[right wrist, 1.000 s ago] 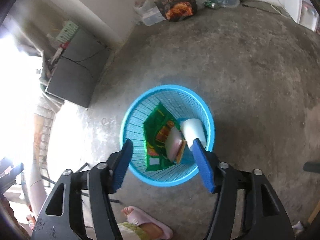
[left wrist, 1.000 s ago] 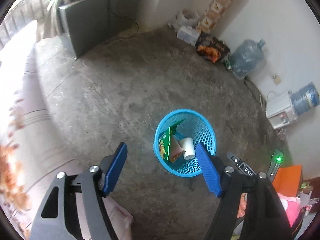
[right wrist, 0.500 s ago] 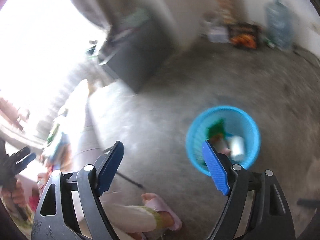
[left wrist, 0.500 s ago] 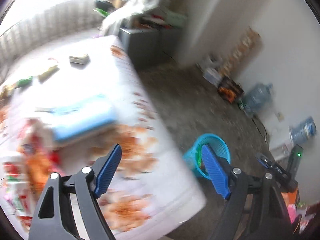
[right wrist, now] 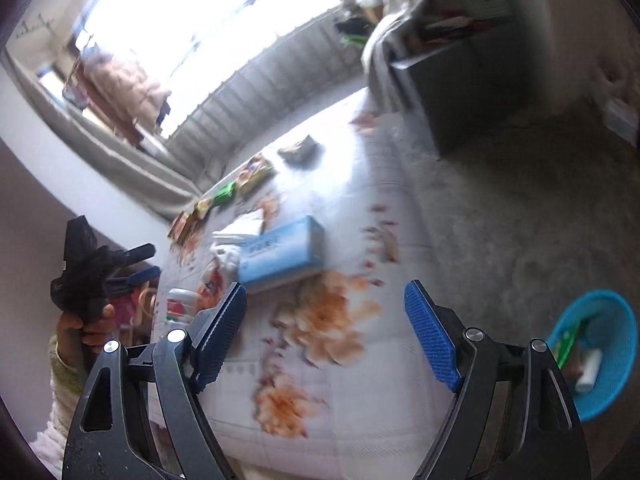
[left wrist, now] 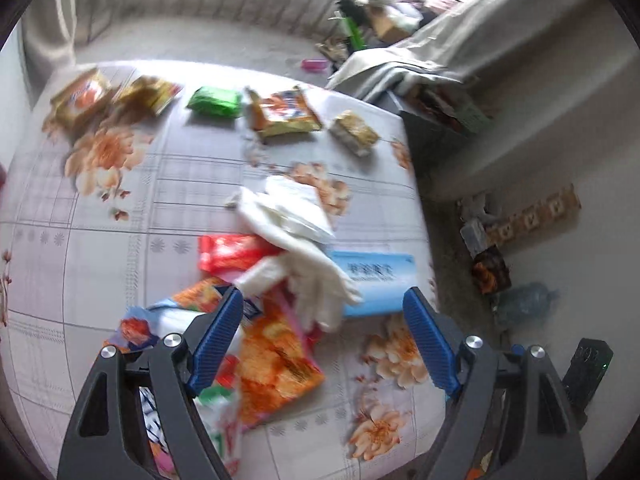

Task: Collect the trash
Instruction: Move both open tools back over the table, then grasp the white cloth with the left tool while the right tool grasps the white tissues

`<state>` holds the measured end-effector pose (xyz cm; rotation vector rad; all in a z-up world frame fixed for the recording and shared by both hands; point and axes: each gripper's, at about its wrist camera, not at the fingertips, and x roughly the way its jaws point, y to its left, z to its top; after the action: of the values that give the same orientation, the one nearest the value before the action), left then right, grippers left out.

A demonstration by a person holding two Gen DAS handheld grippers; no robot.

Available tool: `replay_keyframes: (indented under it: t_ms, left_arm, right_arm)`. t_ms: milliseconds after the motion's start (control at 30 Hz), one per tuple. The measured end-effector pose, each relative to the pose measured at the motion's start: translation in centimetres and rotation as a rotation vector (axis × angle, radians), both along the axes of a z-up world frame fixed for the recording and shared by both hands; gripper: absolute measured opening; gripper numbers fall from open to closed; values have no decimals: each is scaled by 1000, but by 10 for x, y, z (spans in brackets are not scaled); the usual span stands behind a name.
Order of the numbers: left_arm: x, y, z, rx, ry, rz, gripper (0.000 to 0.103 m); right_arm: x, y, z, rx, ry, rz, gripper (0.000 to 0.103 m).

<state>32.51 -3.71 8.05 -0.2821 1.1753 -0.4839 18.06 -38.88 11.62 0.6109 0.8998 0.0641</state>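
Gaping wide, both hand-held grippers (left wrist: 323, 336) (right wrist: 326, 332) hold nothing; only the right view shows the blue basket (right wrist: 612, 360).

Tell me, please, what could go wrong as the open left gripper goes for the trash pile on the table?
1. The white plastic bag drapes over the red wrapper and the blue tissue box; the left gripper may snag it and drag the box.
2. The orange snack bag overlaps other wrappers, so neighbours may slide off the table.

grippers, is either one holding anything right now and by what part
Nothing is held. The left gripper is open above the wrappers on the table, and the right gripper is open and bare over the tablecloth.
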Motion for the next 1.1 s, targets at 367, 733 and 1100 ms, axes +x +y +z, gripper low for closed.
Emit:
replay_keyframes:
  t_ms: [367,733,1100]
  left_arm:
    - [48,-8,-34,30,34,-106,76]
    - [100,26,-79,-74,185,1,42]
    - [109,24,-87,-79,195,-25,39]
  right_arm:
    - [186,102,-25,74,223,250,77]
    - [272,145,-96,-16,431,263,59]
    - [270,189,-93,-303,403,420,2]
